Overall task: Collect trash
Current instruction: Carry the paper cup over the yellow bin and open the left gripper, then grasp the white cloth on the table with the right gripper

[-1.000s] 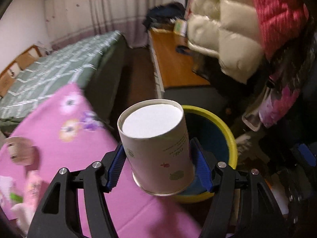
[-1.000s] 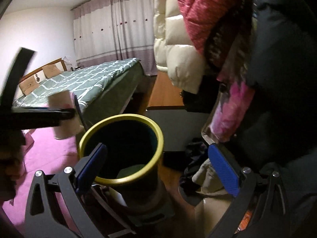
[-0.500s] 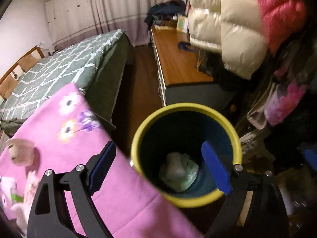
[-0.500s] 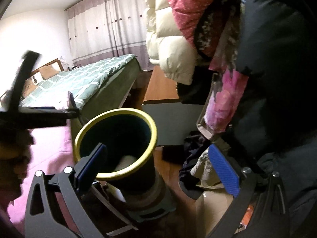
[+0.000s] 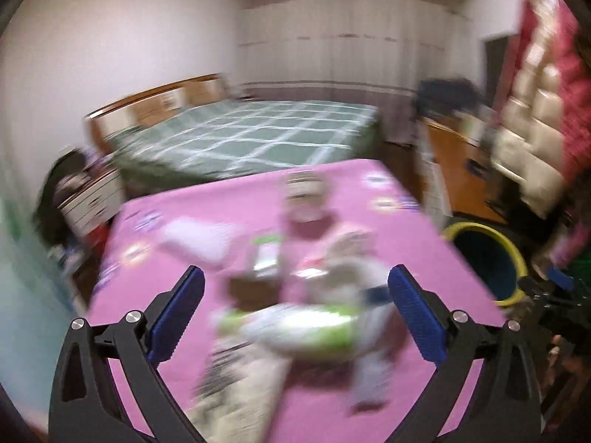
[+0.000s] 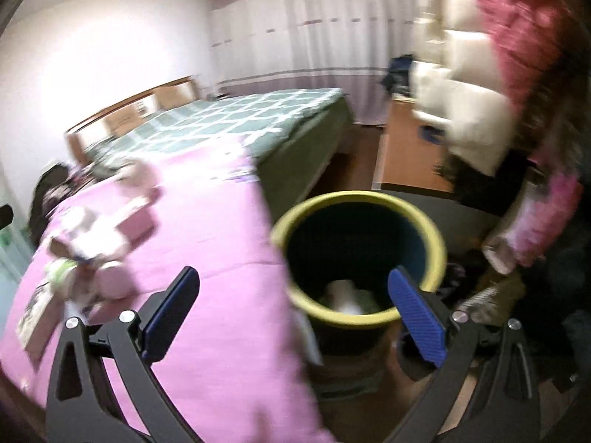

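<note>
1. Pink floral cloth covers the surface (image 5: 424, 258), smooth and flat, and blurred litter lies scattered over it: a crumpled white-and-green plastic wrapper (image 5: 295, 326), a pale paper cup (image 5: 304, 199) standing further back, and flat white paper pieces (image 5: 195, 238) to the left.
2. Beside the surface's right edge stands a round bin with a yellow rim and dark blue inside (image 6: 360, 254); a white crumpled piece of trash (image 6: 345, 297) lies at its bottom.
3. The left gripper (image 5: 295, 312), black-framed with ribbed blue pads, hangs over the littered cloth; its jaws are opening, spread wide, and nothing is clasped between them, the wrapper lying below on the cloth.
4. The right gripper (image 6: 291, 312), of the same build, is spread wide and empty, with its left pad over the pink cloth and its right pad over the bin's rim.
5. Behind the surface stretches a bed with a green quilt crossed by white lines (image 5: 258, 136) and a wooden headboard (image 5: 155, 99).
6. Pale striped curtains (image 6: 295, 26) hang at the far wall, and puffy cream and red padded jackets (image 6: 476, 85) hang at the right above a wooden bench (image 6: 410, 155).
</note>
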Demonstrator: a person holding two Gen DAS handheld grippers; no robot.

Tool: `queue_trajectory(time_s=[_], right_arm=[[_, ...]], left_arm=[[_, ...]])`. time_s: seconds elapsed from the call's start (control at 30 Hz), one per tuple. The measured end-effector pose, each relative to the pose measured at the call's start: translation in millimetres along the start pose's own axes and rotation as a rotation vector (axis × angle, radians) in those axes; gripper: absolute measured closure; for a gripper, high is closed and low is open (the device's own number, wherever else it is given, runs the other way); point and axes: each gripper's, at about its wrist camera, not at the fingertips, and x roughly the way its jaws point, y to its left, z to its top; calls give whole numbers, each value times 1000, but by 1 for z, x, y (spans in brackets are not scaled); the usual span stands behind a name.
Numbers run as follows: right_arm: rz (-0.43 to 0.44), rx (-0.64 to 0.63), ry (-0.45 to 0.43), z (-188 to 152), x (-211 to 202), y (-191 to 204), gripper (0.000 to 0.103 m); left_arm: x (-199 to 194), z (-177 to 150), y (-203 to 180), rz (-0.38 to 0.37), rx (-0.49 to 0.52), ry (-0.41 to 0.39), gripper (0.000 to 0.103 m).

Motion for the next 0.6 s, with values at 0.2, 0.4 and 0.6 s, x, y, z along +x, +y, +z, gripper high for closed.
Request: queue_trajectory(time_s=[0.2,0.4,0.6], right_arm=[[175,-135,5,10,-5,85,5],[282,-244,31,25,8,151,23],[336,-384,143,49,57,212,27]], left_arm=[[-21,-29,87,127,-142,-14,5],[-21,-47,115,107,-176,-9,5],[-20,-47,105,125,-173,-12,5]])
